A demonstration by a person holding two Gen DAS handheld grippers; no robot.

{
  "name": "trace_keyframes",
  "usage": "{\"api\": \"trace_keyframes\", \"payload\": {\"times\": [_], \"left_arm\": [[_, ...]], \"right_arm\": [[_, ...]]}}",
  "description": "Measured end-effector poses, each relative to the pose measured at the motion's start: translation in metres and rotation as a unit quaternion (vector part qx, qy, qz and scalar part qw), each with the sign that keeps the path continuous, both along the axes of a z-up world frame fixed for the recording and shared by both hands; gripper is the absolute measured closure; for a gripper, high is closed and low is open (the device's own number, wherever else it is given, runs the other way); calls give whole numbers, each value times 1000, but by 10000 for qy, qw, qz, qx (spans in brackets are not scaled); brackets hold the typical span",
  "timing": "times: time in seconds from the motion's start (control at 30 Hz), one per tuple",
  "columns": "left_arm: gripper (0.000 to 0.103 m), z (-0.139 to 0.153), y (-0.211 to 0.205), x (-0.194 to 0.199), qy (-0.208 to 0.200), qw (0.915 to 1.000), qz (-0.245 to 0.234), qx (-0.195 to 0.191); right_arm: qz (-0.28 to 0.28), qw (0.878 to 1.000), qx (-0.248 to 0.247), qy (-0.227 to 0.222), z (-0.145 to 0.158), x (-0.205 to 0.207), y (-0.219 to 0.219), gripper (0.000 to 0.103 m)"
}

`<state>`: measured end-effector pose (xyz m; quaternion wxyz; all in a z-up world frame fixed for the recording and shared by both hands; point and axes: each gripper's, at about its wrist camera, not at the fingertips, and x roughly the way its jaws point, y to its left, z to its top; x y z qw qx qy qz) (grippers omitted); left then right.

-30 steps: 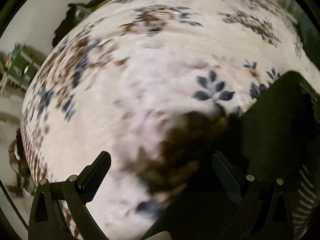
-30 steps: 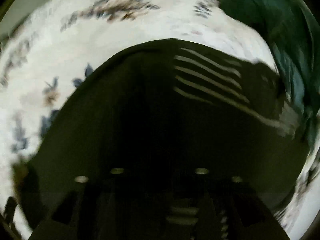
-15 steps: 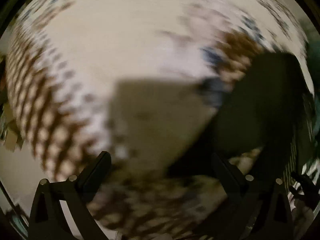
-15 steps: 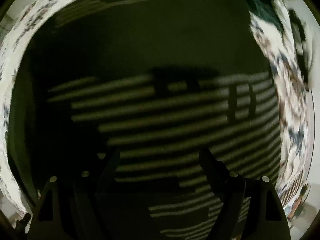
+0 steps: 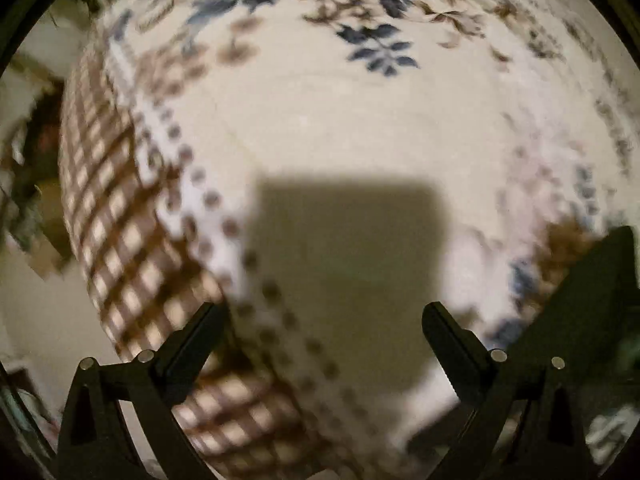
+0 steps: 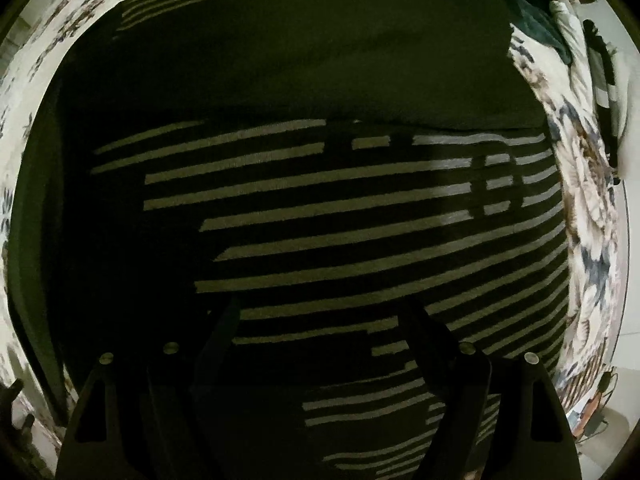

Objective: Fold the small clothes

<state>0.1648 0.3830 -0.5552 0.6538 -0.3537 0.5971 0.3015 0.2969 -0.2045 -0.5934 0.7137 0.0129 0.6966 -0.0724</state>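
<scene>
A dark garment with pale horizontal stripes [image 6: 320, 220] lies flat and fills most of the right wrist view. My right gripper [image 6: 320, 312] hangs open and empty just above its striped part. My left gripper [image 5: 320, 316] is open and empty over the cream bedspread with blue and brown flowers [image 5: 320, 112]. A dark corner of the garment [image 5: 592, 292] shows at the right edge of the left wrist view, beside the right finger.
The bedspread has a brown checked border [image 5: 120, 220] at the left, where the bed ends and pale floor shows. In the right wrist view a dark green cloth [image 6: 520, 0] and a crumpled floral cloth [image 6: 580, 160] lie to the right of the garment.
My left gripper swung away from the garment toward the bed's checked edge. My right gripper let go, opened, and now hovers above the flat striped garment.
</scene>
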Motion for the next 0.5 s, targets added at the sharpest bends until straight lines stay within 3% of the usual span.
{"api": "trace_keyframes", "payload": {"times": [0.17,0.27,0.37,0.5], "left_arm": [[2,-1,-92,42,-156,9938,-1073,-241],[3,-20,-119,78,67,9882,-1522,132],[5,-22,-84,90,295,9888,-1333,610],[5,-7,-8,65,393,9916,-802,938]], "right_arm": [[-217,9997,-1,145,2,3,-4,20],[-165,9997,-47,196,3,1,5,20],[-30,9998,-106,168,10,-2,9,20],[-33,9997,-171,156,19,-8,7,20]]}}
